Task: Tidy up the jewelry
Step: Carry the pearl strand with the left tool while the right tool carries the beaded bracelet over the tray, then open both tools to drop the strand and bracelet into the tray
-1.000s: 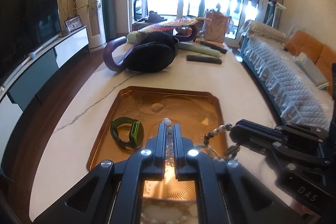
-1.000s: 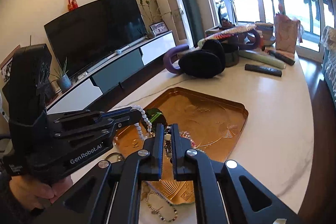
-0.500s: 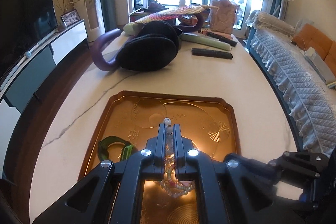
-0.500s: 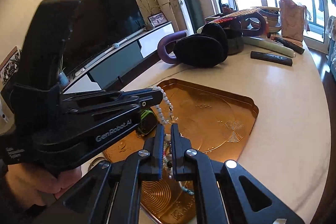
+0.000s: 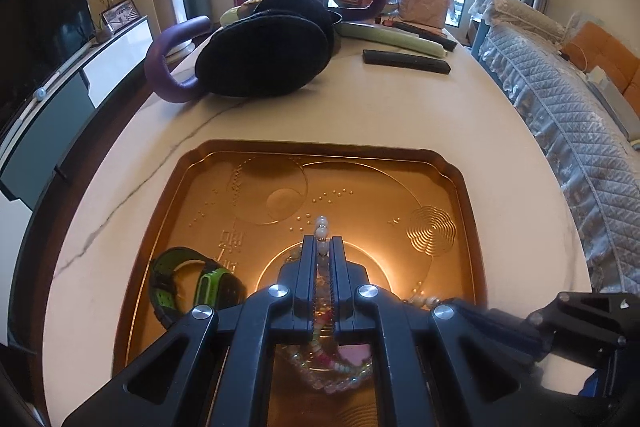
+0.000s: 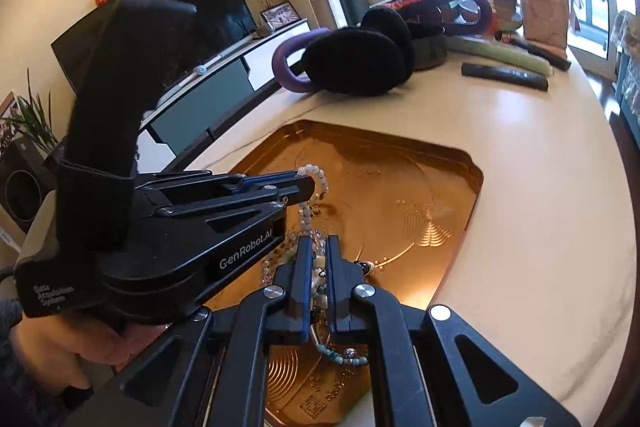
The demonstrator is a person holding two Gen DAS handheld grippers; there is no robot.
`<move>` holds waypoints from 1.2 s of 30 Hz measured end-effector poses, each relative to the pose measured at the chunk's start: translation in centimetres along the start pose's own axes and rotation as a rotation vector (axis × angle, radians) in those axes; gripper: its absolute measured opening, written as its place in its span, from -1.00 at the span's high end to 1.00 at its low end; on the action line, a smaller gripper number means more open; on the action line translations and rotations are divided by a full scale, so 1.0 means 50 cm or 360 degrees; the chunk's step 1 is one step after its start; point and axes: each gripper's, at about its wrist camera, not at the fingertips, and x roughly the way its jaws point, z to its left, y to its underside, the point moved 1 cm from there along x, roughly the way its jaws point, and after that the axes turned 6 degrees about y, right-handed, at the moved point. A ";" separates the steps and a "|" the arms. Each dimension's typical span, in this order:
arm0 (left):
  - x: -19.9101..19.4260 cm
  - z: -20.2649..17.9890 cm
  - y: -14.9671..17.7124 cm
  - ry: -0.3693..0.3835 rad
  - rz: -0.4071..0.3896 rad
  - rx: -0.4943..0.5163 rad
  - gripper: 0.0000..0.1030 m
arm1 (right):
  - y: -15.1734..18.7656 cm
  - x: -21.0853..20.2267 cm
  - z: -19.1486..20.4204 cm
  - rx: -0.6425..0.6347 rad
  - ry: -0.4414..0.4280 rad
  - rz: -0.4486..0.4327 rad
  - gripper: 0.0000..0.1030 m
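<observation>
The left gripper [image 6: 310, 185] is showing white writing on its black side that reads "GenRobot.AI". Lower down, near the person's hand [image 6: 60, 351], smaller white words are reading "Data Acquisition System". The gold tray [image 5: 448, 171] is carrying raised signs pressed into its floor, but they are too small to read.

The left gripper's fingers are pressing together on a string of pale round beads [image 5: 322, 233]. In the left wrist view, two whitish beads are poking out past the fingertips, and more of the beads are running back between the fingers. In the right wrist view the same string [image 6: 316, 175] is curling over the tip and hanging down toward the tray.

The right gripper [image 6: 318, 247] is also squeezing its fingers together, and it is pinching a dark string with small beads [image 6: 320, 283]. A piece with blue-green and clear beads [image 6: 344, 357] is hanging below it, over the tray.

More beads are lying in a heap [image 5: 332, 371] on the tray floor under the left gripper: clear, pink and yellowish ones. A watch with a green and black band [image 5: 192, 285] is lying at the tray's left side.

The tray is sitting on a pale table [image 5: 400, 115]. Black earmuffs [image 5: 264, 59] with a purple band are lying farther back on the table.
</observation>
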 end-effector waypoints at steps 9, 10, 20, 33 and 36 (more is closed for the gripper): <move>-0.048 -0.004 0.008 -0.0168 -0.0134 0.0019 -0.78 | 0.014 0.013 -0.033 0.0134 -0.0048 0.0074 -0.26; -0.058 -0.008 0.009 -0.0178 -0.0157 0.0047 -0.79 | 0.013 0.005 -0.032 0.0123 -0.0026 0.0058 -0.26; -0.139 0.041 0.058 -0.0117 -0.0183 -0.0098 -0.80 | 0.022 -0.042 0.009 0.0030 0.0098 -0.0014 -0.26; -0.341 0.111 0.206 -0.0037 -0.0341 -0.0274 -0.80 | 0.094 -0.157 0.067 0.0071 0.0207 -0.0110 -0.26; -0.373 0.130 0.251 -0.0080 -0.0368 -0.0270 -0.80 | 0.110 -0.173 0.087 0.0002 0.0251 -0.0141 -0.26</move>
